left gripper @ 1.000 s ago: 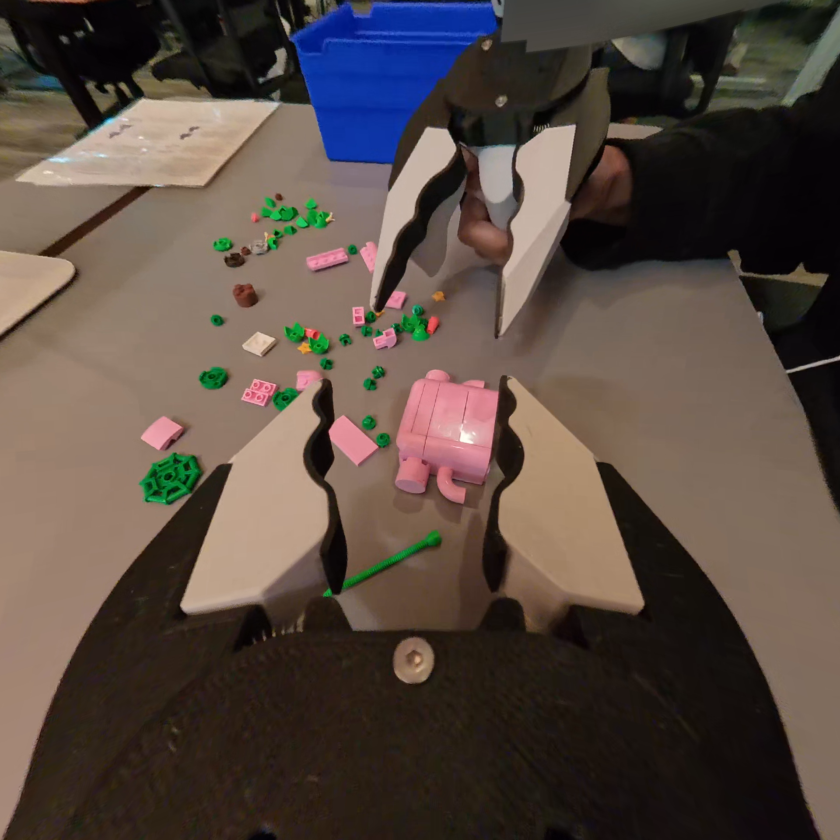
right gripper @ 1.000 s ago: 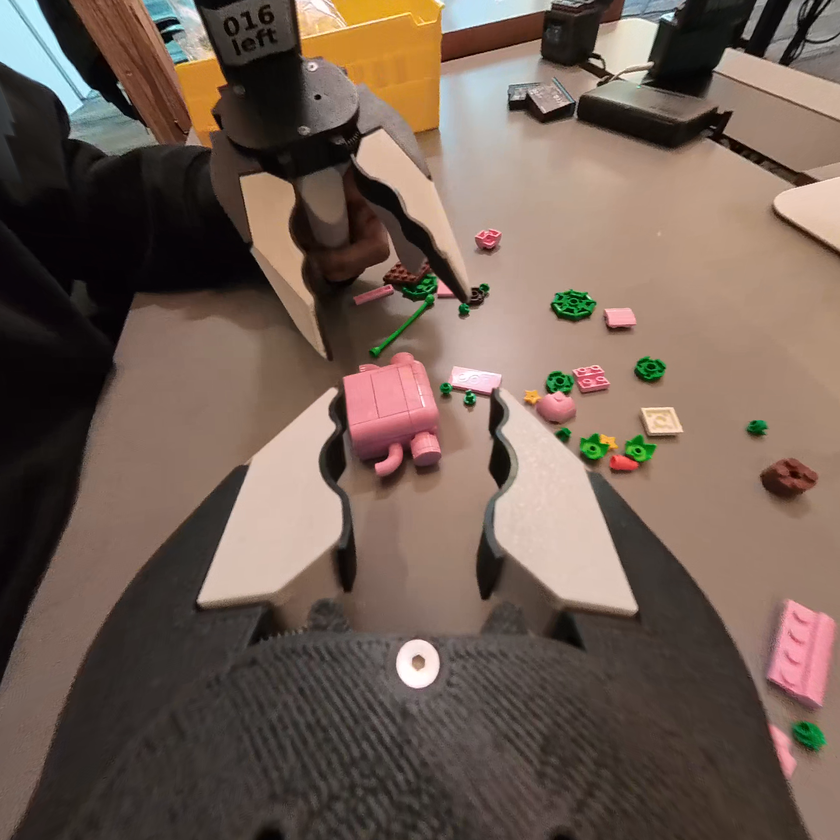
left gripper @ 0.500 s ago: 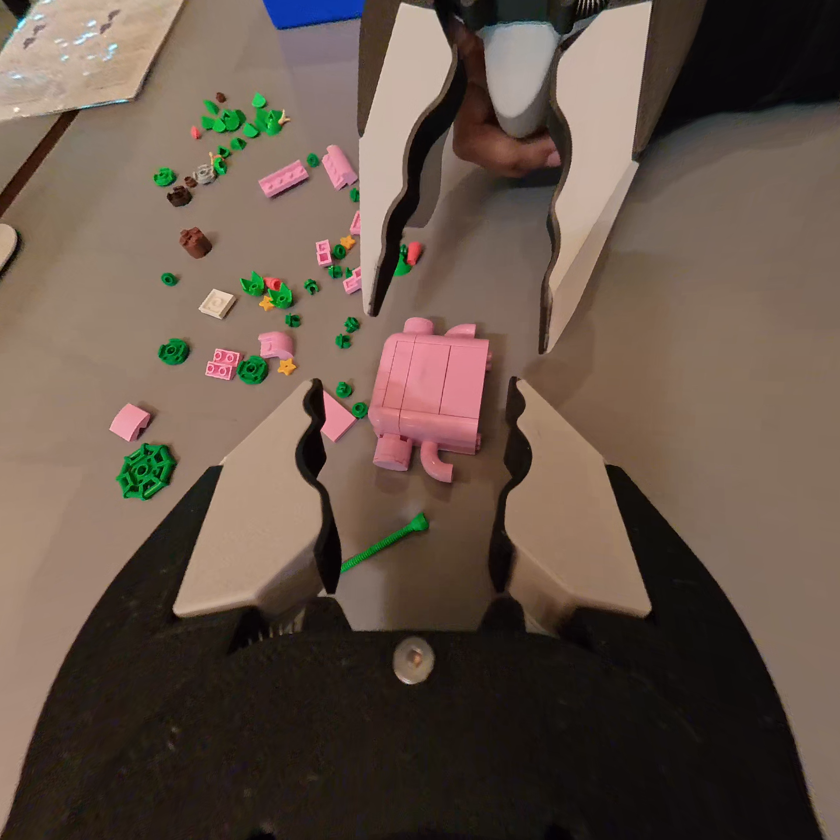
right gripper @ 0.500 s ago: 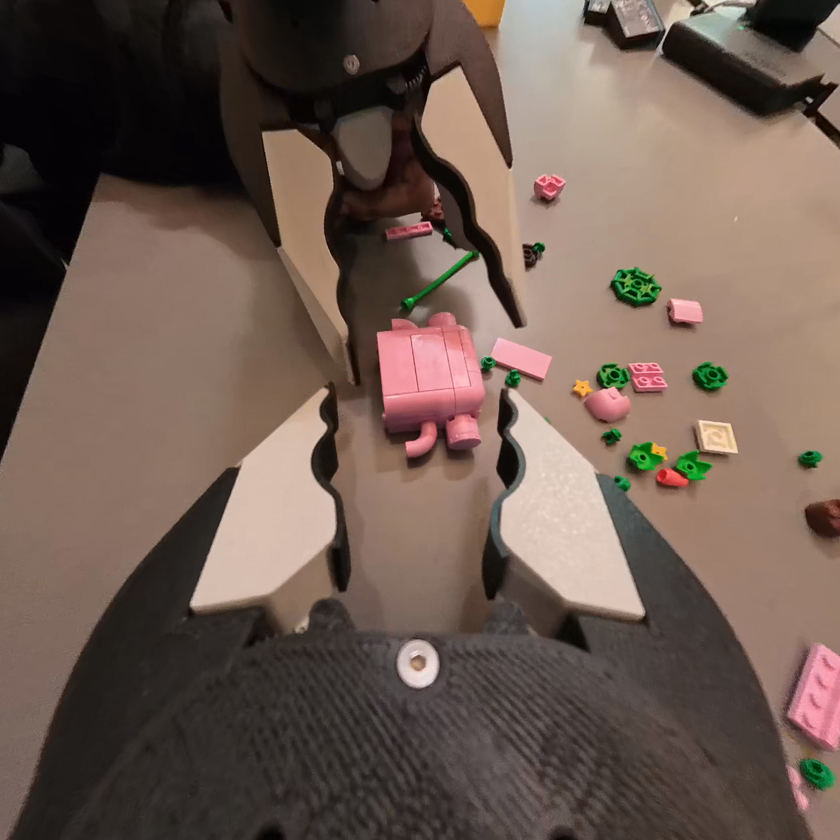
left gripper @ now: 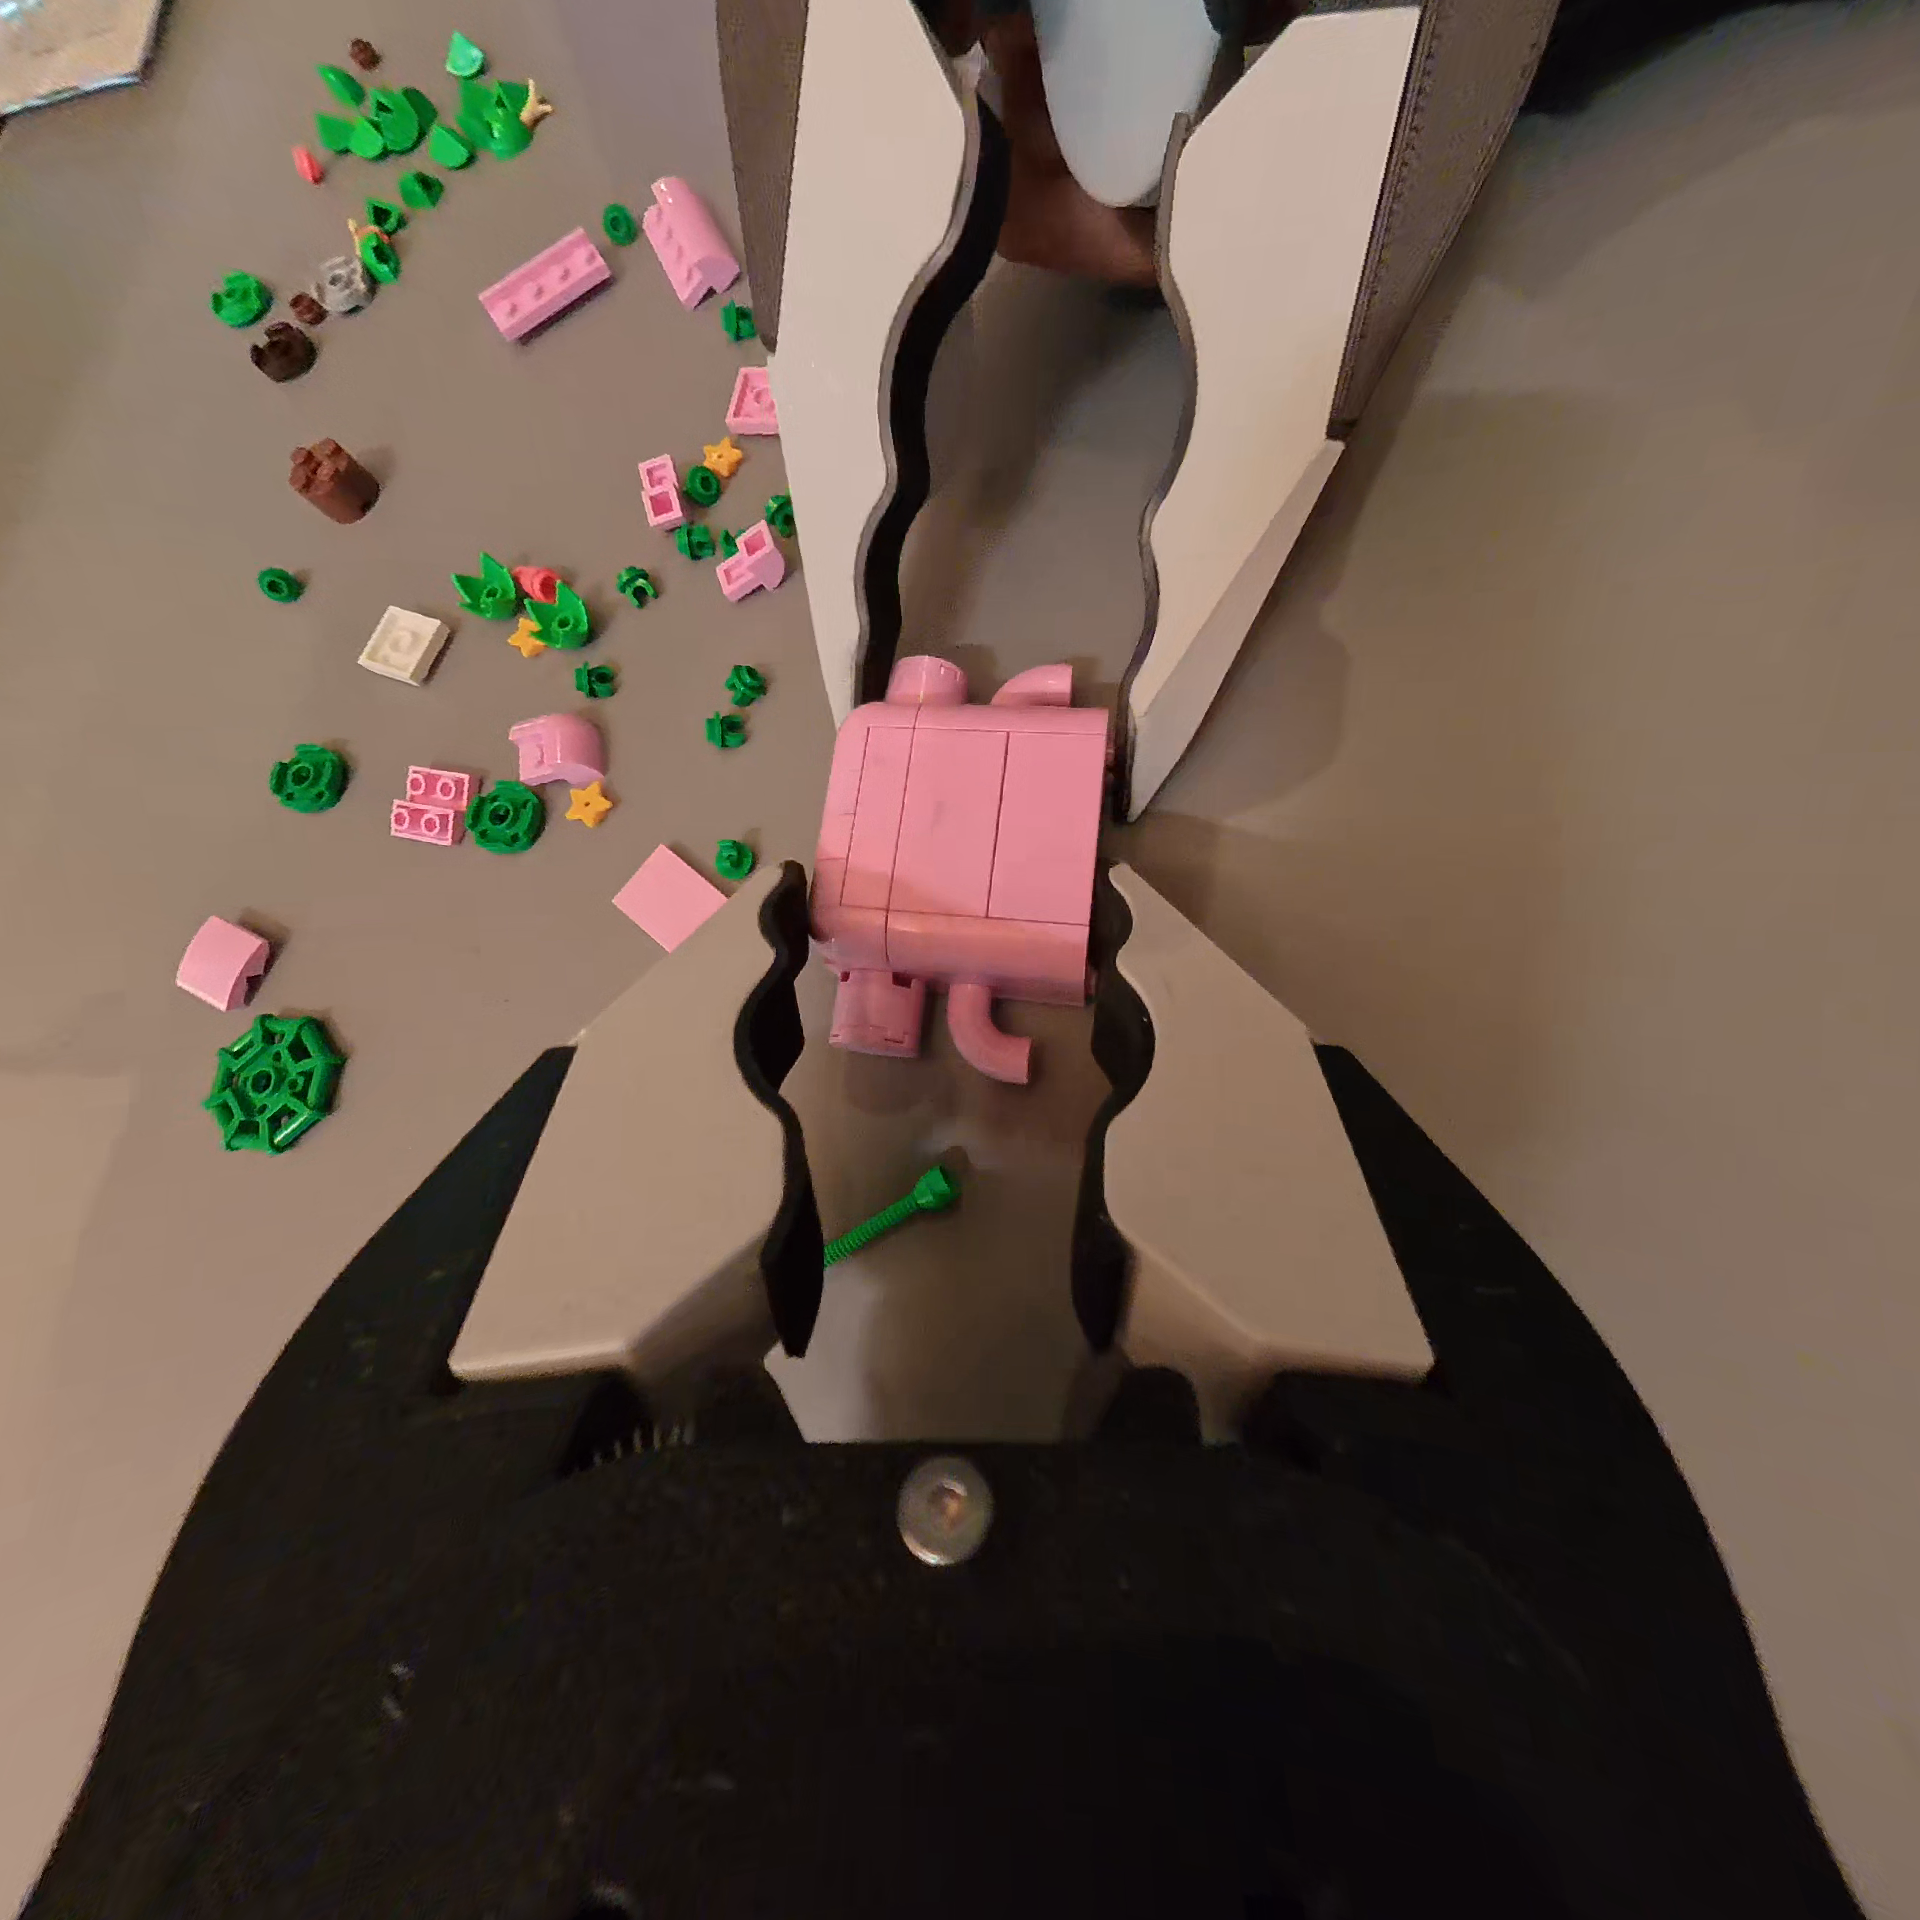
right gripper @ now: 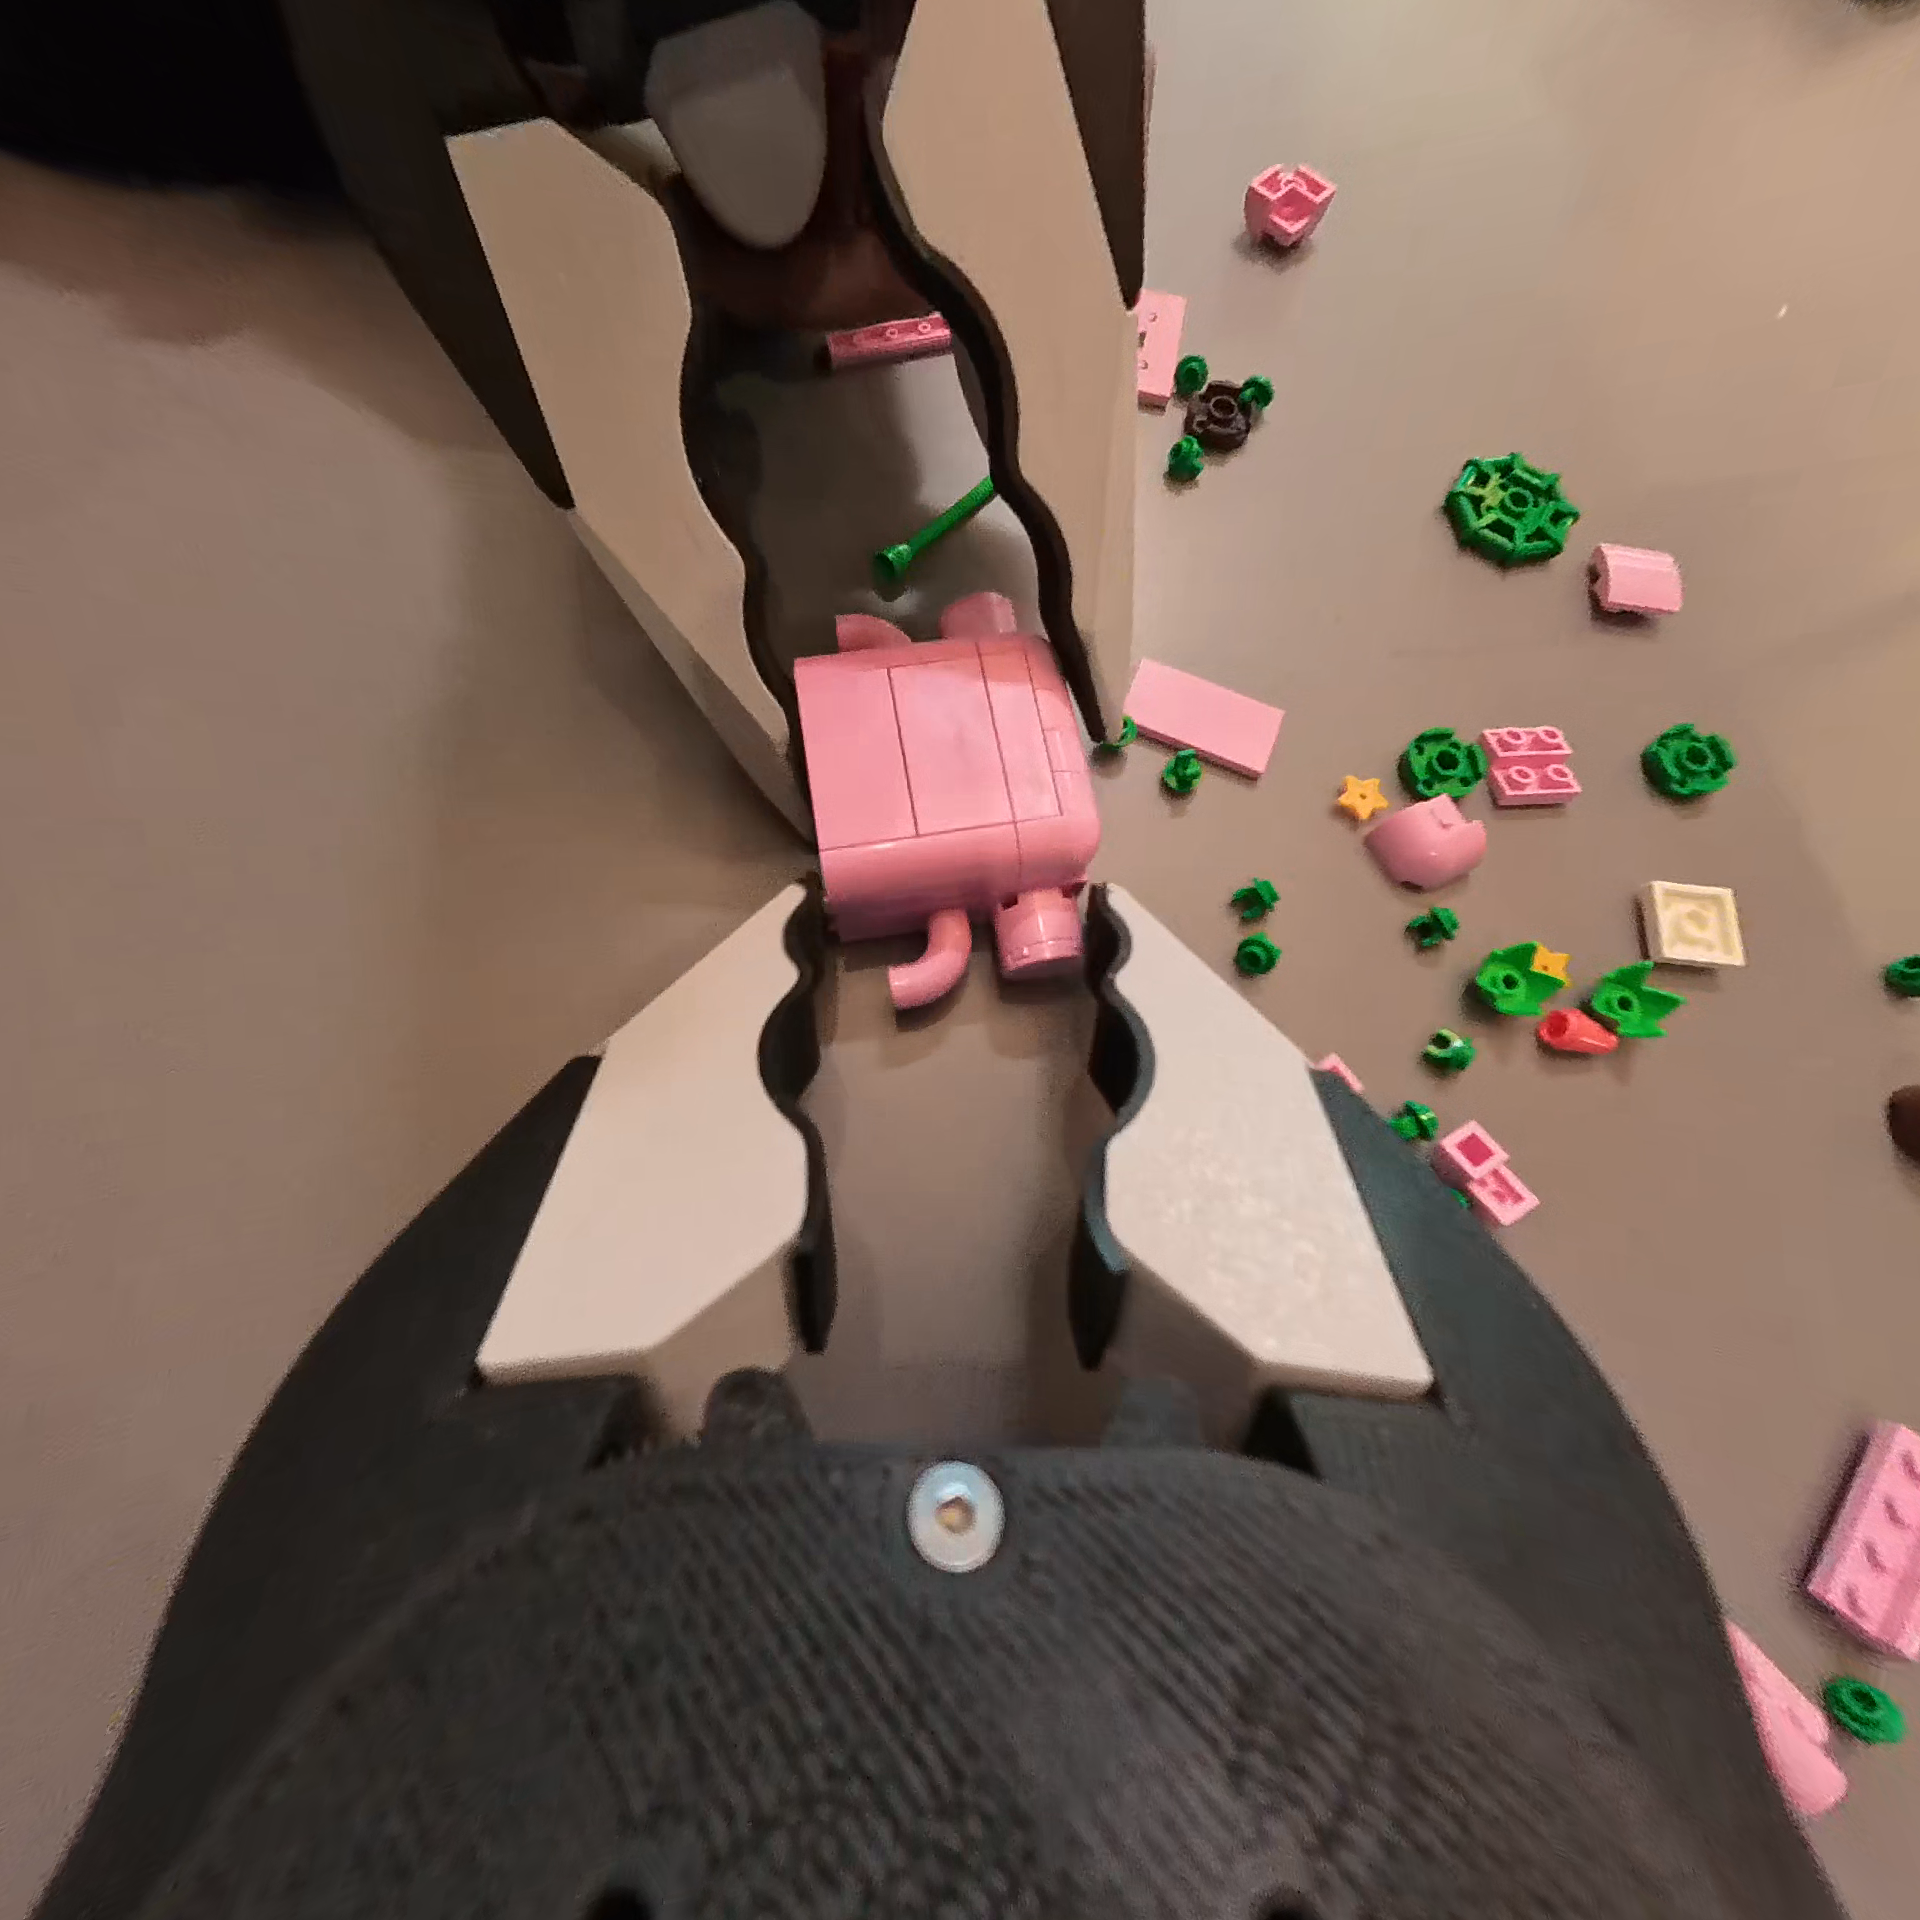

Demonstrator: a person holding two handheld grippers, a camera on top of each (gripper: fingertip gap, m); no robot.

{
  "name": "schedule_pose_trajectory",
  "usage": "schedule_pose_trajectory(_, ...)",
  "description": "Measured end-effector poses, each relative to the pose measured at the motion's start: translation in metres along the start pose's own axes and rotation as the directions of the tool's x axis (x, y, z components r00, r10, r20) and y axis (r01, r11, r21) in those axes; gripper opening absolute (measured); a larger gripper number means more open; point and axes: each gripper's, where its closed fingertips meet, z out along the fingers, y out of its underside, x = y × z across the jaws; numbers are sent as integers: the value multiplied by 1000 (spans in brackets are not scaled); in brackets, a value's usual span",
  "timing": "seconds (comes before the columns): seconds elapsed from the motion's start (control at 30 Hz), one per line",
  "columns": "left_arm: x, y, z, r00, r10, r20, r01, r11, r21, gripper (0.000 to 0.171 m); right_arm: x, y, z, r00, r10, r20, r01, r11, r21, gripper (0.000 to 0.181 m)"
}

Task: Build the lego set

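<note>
A pink brick body (left gripper: 956, 821) with a curled tail and a round stub leg lies on the grey table (left gripper: 1558, 831). My left gripper (left gripper: 956, 883) comes from the near side. Its fingertips press both sides of the body's near end. My right gripper (right gripper: 956, 904) faces it from the other side and its tips clasp the other end of the same body (right gripper: 935, 769). In the left wrist view the right gripper (left gripper: 997, 748) reaches down from the top. In the right wrist view the left gripper (right gripper: 951, 779) does the same.
A green rod (left gripper: 894, 1216) lies between my left fingers. Loose pieces are scattered beside the body: a pink flat tile (left gripper: 665, 894), a green web disc (left gripper: 275, 1081), a white tile (left gripper: 403, 644), a brown stud (left gripper: 332, 480), and several small green and pink parts. Only a small space, under 4 cm, lies between the two pairs of fingers. My right tips are roughly 11 centimeters from the white tile (left gripper: 403, 644). Look for it in the right wrist view (right gripper: 1685, 916) too.
Both grippers have moved in from opposite ends and dropped towards the pink body. Their jaws have narrowed from wide open until the tips touch its sides.
</note>
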Motion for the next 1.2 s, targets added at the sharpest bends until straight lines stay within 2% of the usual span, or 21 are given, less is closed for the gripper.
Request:
schedule_pose_trajectory(0.13, -1, -5, -4, 997, 67, 43, -69, 997, 46, 53, 0, -4, -2, 997, -76, -31, 76, 997, 16, 48)
schedule_pose_trajectory(0.27, -13, -24, -19, 965, 152, 214, -191, 965, 180, 51, 8, -29, -22, 944, -252, -213, 280, 953, 116, 47)
schedule_pose_trajectory(0.37, -16, -32, -27, 965, 126, 231, -184, 950, 251, 59, 11, -38, -32, 880, -350, -321, 403, 908, 117, 47)
schedule_pose_trajectory(0.5, -17, -32, -28, 971, 104, 214, -160, 951, 264, 61, 12, -39, -32, 768, -483, -420, 545, 838, 33, 47)
schedule_pose_trajectory(0.7, -17, -32, -30, 974, 87, 208, -143, 952, 269, 70, 8, -50, -33, 496, -656, -570, 734, 667, -129, 47)
schedule_pose_trajectory(0.8, -18, -33, -35, 985, 36, 170, -87, 950, 301, 71, 5, -55, -34, 403, -684, -608, 779, 605, -165, 47)
schedule_pose_trajectory(0.9, -20, -35, -39, 990, 0, 142, -48, 941, 334, 70, 6, -53, -30, 393, -693, -604, 780, 599, -180, 47)
schedule_pose_trajectory(1.2, -16, -33, -36, 987, 40, 157, -87, 947, 310, 66, 7, -52, -31, 487, -648, -585, 744, 659, -111, 47)
